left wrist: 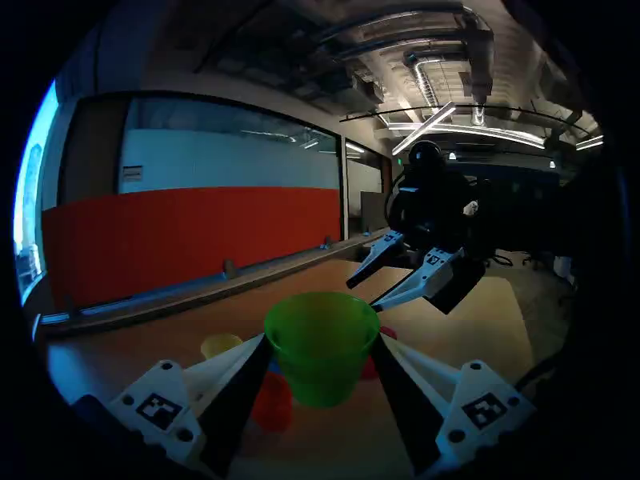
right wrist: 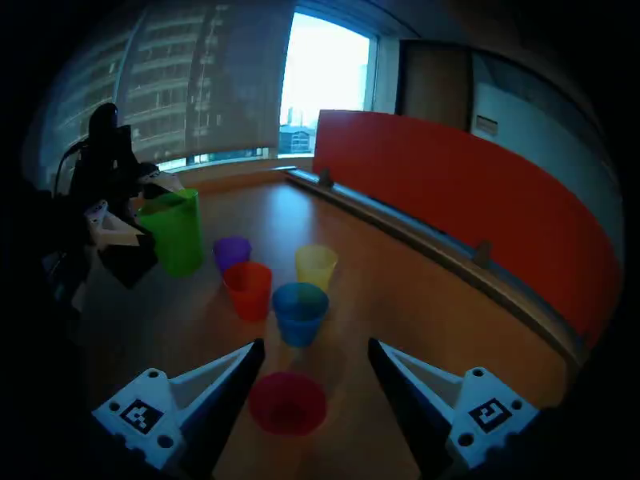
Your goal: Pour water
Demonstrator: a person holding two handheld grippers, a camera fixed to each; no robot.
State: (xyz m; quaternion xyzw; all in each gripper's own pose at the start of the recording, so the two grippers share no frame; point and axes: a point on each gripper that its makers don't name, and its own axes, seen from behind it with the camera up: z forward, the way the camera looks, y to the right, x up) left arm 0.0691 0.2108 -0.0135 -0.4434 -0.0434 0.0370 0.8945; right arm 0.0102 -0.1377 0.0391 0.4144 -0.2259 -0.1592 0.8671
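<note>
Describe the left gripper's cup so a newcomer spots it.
On the wooden table by the red partition stands a cluster of small cups. The green cup, gripped by the left gripper, is apart from them: the tallest and only green one.

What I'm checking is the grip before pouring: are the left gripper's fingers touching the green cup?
Touching. In the left gripper view, both fingers of the left gripper press the sides of the green cup, no gap visible.

The left claw [left wrist: 320, 336] and right claw [right wrist: 314, 342] have white fingers [left wrist: 214, 368], black inner pads [left wrist: 236, 392], square coded markers [left wrist: 158, 410].
</note>
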